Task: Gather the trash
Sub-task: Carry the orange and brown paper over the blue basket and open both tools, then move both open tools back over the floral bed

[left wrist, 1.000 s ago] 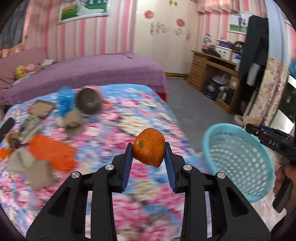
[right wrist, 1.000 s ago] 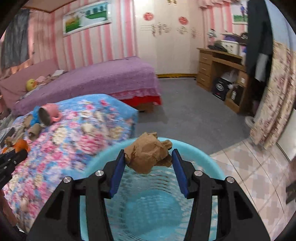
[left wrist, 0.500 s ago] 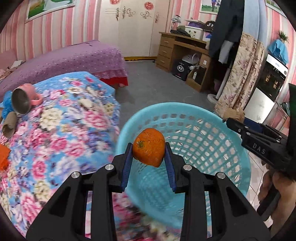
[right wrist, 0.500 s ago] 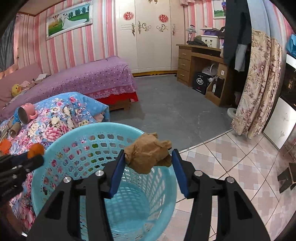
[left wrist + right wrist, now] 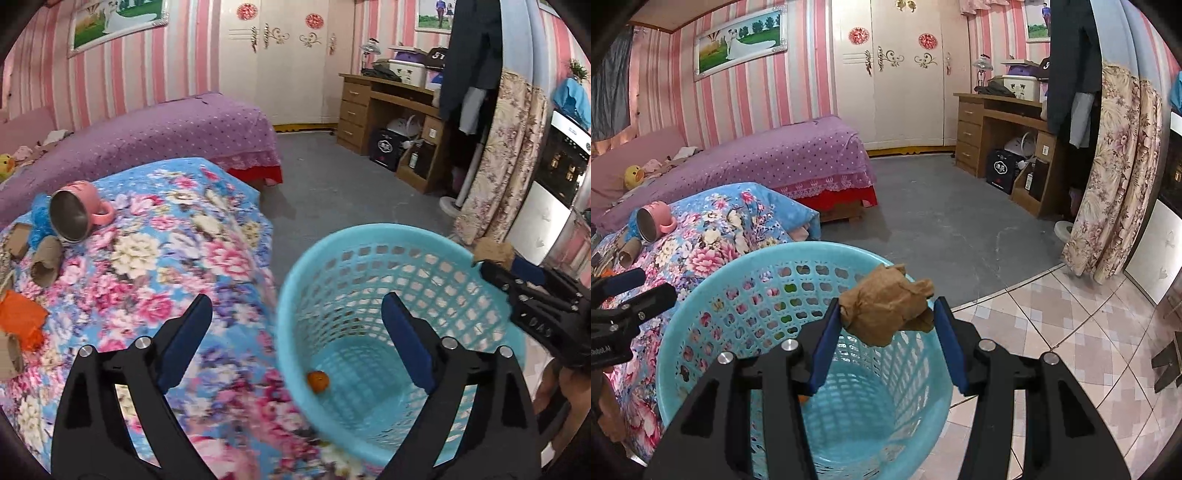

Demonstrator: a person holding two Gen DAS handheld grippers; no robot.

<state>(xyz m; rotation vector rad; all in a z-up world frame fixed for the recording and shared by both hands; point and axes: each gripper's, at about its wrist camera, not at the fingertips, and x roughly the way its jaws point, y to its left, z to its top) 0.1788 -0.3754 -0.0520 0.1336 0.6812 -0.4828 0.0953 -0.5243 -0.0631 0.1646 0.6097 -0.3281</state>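
A light blue mesh basket stands on the floor beside the flowered bed. An orange lies on the basket's bottom. My left gripper hovers over the basket's near rim; its jaws are opening wide and nothing is between them. My right gripper is shut on a crumpled brown paper ball, held above the basket's rim. In the left wrist view the right gripper shows at the basket's far right with the brown paper.
On the flowered blanket lie a pink metal-lined mug, cardboard tubes, an orange wrapper and blue crinkled plastic. A purple bed, a wooden desk and a floral curtain stand behind.
My left gripper swung from over the bed to over the basket, then opened; the orange dropped to the basket's bottom. My right gripper shifted right to the basket's far side, still holding the paper ball.
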